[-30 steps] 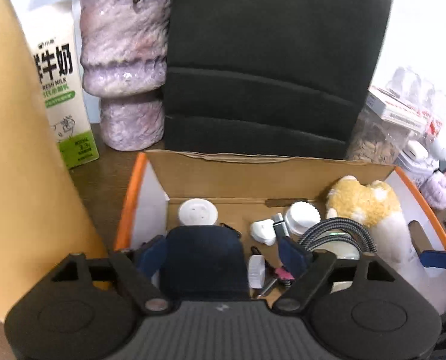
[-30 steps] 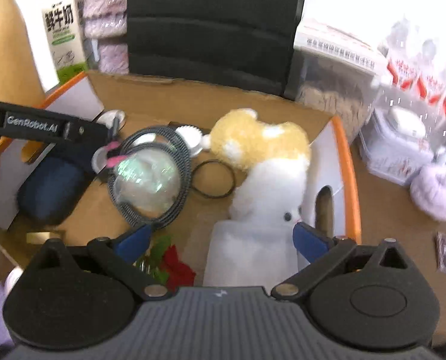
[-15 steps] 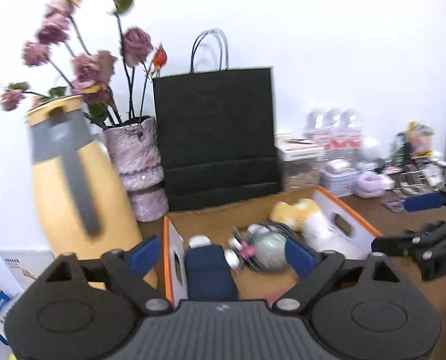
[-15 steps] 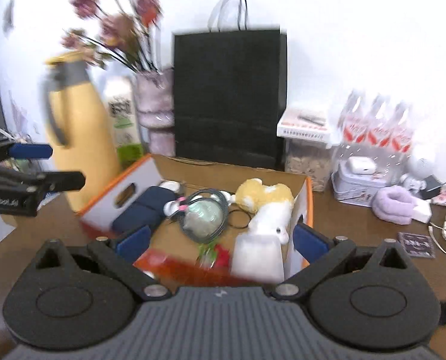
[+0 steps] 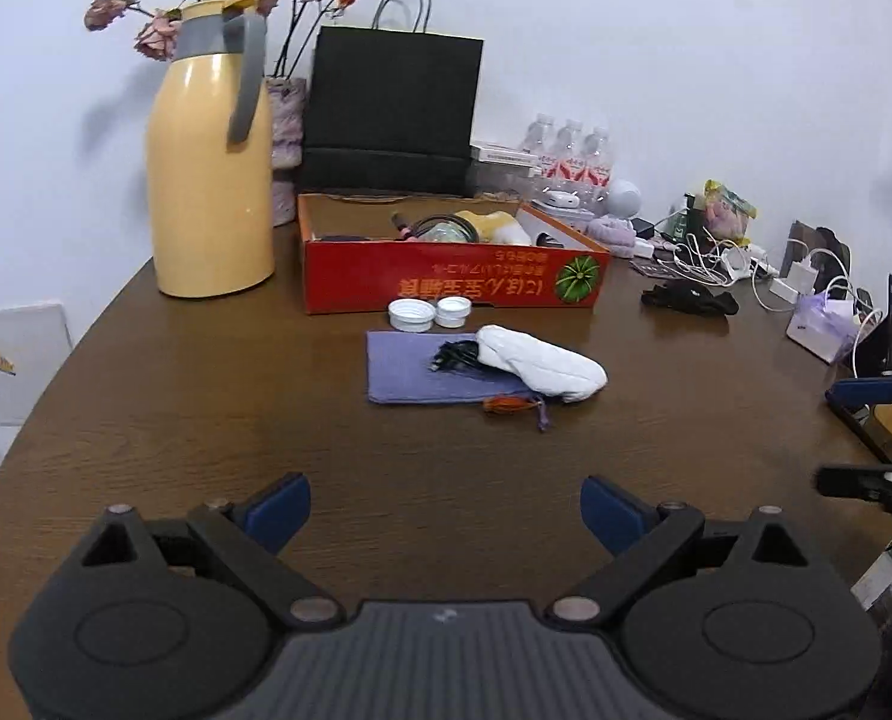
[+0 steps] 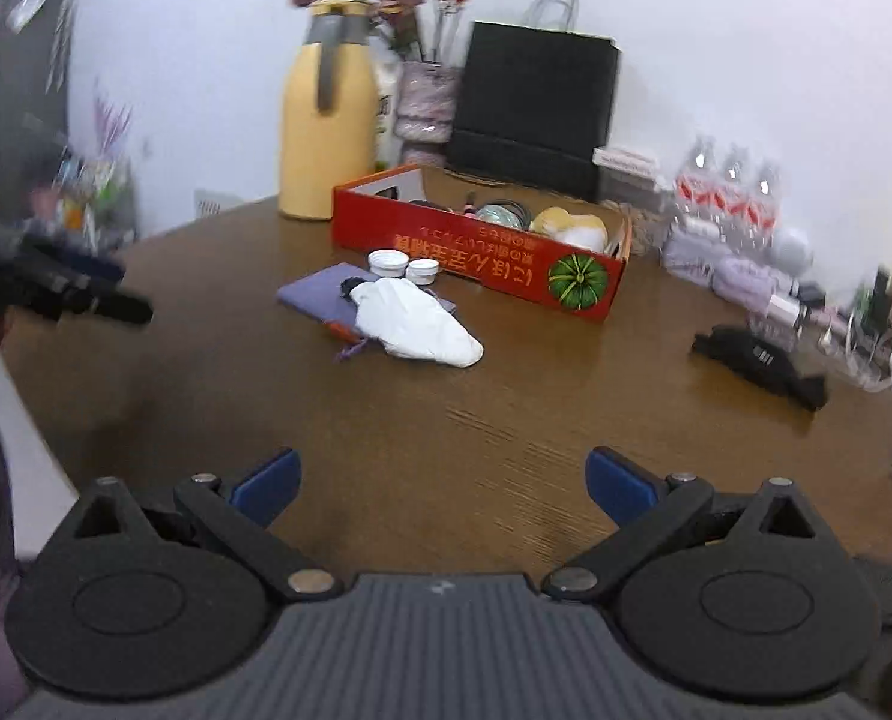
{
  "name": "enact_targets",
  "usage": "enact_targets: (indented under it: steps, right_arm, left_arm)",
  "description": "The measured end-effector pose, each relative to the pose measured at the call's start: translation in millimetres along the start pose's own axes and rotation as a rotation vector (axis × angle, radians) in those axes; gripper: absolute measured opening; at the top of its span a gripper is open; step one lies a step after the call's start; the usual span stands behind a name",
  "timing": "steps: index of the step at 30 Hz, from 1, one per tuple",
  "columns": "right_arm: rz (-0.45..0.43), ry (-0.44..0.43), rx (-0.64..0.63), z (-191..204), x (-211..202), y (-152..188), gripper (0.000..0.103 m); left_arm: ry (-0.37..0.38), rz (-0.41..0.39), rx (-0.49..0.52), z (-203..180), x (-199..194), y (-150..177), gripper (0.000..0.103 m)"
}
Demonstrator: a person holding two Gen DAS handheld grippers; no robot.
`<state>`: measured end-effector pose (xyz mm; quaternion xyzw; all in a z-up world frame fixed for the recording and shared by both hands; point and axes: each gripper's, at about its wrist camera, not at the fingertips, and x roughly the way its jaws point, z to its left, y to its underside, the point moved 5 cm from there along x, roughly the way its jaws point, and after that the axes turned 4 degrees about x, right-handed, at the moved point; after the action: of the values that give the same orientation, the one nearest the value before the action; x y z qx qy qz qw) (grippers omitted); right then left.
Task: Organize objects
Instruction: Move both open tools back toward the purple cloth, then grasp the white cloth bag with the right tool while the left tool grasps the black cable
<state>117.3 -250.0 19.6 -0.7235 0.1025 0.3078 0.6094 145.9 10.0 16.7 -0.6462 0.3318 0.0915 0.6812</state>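
A red cardboard box (image 5: 446,285) (image 6: 494,264) stands on the brown table, holding a plush toy (image 6: 569,227), a coiled cable and small items. In front of it lie two white lids (image 5: 411,315) (image 6: 388,264), a purple pouch (image 5: 410,369) (image 6: 320,300), a black cable (image 5: 455,356) and a white cloth bundle (image 5: 542,365) (image 6: 413,327). My left gripper (image 5: 445,507) is open and empty, low over the table's near side. My right gripper (image 6: 443,483) is open and empty, also well back from the objects.
A yellow thermos jug (image 5: 209,162) (image 6: 323,114), a flower vase (image 5: 284,144) and a black paper bag (image 5: 389,114) stand behind the box. Water bottles (image 5: 566,162), chargers and cables (image 5: 716,258) and a black strap (image 6: 758,363) crowd the right side.
Both grippers have pulled back out of the box and far toward the table's near edge. The box and the items in front of it now show at a distance.
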Motion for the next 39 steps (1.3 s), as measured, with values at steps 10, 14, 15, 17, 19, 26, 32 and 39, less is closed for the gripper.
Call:
enact_targets:
  steps: [10, 14, 15, 17, 19, 26, 32, 39]
  right_arm:
    - [-0.082, 0.018, 0.072, 4, 52, -40, 0.103]
    - [-0.07, -0.016, 0.003, 16, 108, -54, 0.103]
    - [-0.063, -0.038, -0.009, 18, 122, -56, 0.103]
    - [-0.044, -0.066, -0.041, 20, 152, -60, 0.103]
    - [-0.012, -0.071, -0.042, 18, 176, -61, 0.101]
    - [0.051, -0.183, 0.192, -18, 204, -60, 0.043]
    - [0.005, -0.106, 0.343, -58, 199, -54, 0.01]
    - [-0.045, 0.023, 0.226, -68, 194, -59, 0.103]
  left_arm:
    - [-0.049, -0.049, 0.029, -5, 44, -31, 0.089]
    - [-0.037, -0.083, 0.078, -2, 74, -47, 0.081]
    - [-0.034, -0.084, 0.089, 0, 85, -51, 0.079]
    - [-0.022, -0.063, 0.086, 3, 104, -55, 0.074]
    - [-0.021, -0.041, 0.079, 5, 119, -59, 0.071]
    - [0.033, -0.002, 0.174, -7, 152, -57, 0.072]
    - [0.072, 0.012, 0.268, -27, 185, -69, 0.076]
    - [0.101, 0.06, 0.276, -30, 210, -73, 0.047]
